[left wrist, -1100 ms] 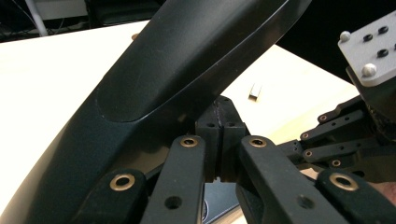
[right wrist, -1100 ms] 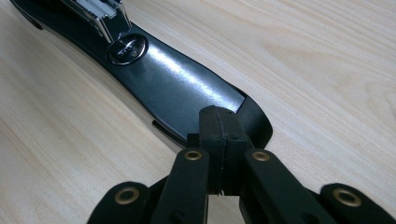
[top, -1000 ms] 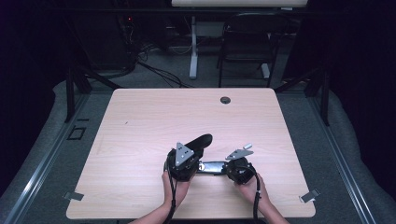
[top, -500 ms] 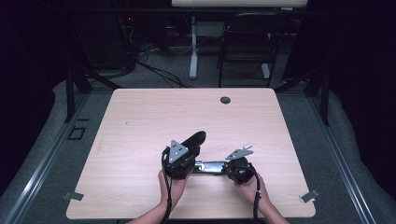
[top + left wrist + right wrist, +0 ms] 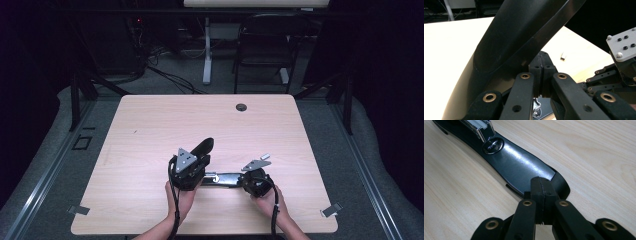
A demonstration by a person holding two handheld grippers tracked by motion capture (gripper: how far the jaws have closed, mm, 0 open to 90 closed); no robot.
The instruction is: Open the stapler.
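Observation:
A black stapler lies swung open near the table's front edge. Its base (image 5: 226, 178) lies flat between my two grippers, and its top arm (image 5: 204, 147) rises to the far side. My left gripper (image 5: 191, 167) is shut, jaws pressed together against the underside of the raised top arm (image 5: 524, 37). My right gripper (image 5: 248, 179) is also shut, its tips resting on the rounded end of the glossy base (image 5: 519, 167). The chrome staple channel (image 5: 477, 126) shows at the base's far end. I see nothing pinched between either pair of jaws.
The light wooden table (image 5: 150, 125) has a dark cable grommet (image 5: 241, 107) at its far edge and metal clips at the front corners (image 5: 330, 210). A chair (image 5: 265, 45) and a desk leg stand beyond the table on grey carpet.
My left gripper and the raised stapler arm have edged slightly left. The right gripper and the base have stayed put.

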